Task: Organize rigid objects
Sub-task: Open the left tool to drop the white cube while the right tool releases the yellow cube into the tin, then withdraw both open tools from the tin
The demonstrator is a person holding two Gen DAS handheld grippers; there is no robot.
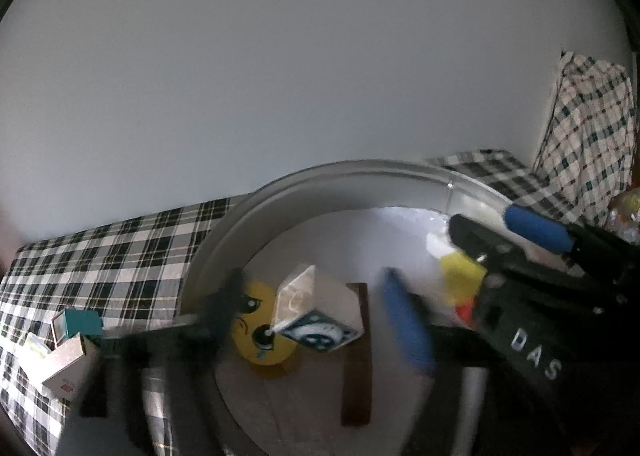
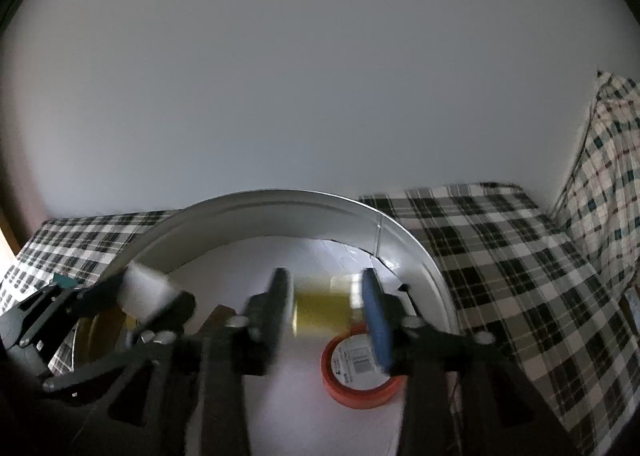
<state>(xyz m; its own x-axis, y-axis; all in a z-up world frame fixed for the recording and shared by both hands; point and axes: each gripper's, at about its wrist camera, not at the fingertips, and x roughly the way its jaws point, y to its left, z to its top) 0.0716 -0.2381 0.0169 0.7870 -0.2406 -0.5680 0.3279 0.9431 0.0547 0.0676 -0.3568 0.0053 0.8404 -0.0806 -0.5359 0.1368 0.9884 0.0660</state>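
Your left claw (image 1: 316, 316) is pinching a small white box (image 1: 316, 312) with a dark blue printed face, tilted, held over the round white tray (image 1: 224, 232). One dark finger sits at 9 o'clock of the box and the blue-padded finger (image 1: 408, 328) at 3 o'clock; motion blur hides the exact contact on the blue side. Just behind the box, at its 8 o'clock, a yellow round piece with a cartoon face (image 1: 260, 332) lies in the tray, and a dark brown strip (image 1: 356, 356) lies at the box's 5 o'clock.

Your right claw (image 2: 326, 312) is pinching a yellow block (image 2: 322, 310) between its dark finger and blue pad, low over the same tray (image 2: 416, 252). An orange tape roll (image 2: 360, 376) lies flat on the tray floor at 5 o'clock of the block, partly behind the blue pad.

The tray rests on a surface covered by a plaid cloth (image 2: 500, 256). Outside the tray, at 9 o'clock in the left wrist view, a teal box (image 1: 80, 322) and a white carton (image 1: 70, 370) lie on the cloth.
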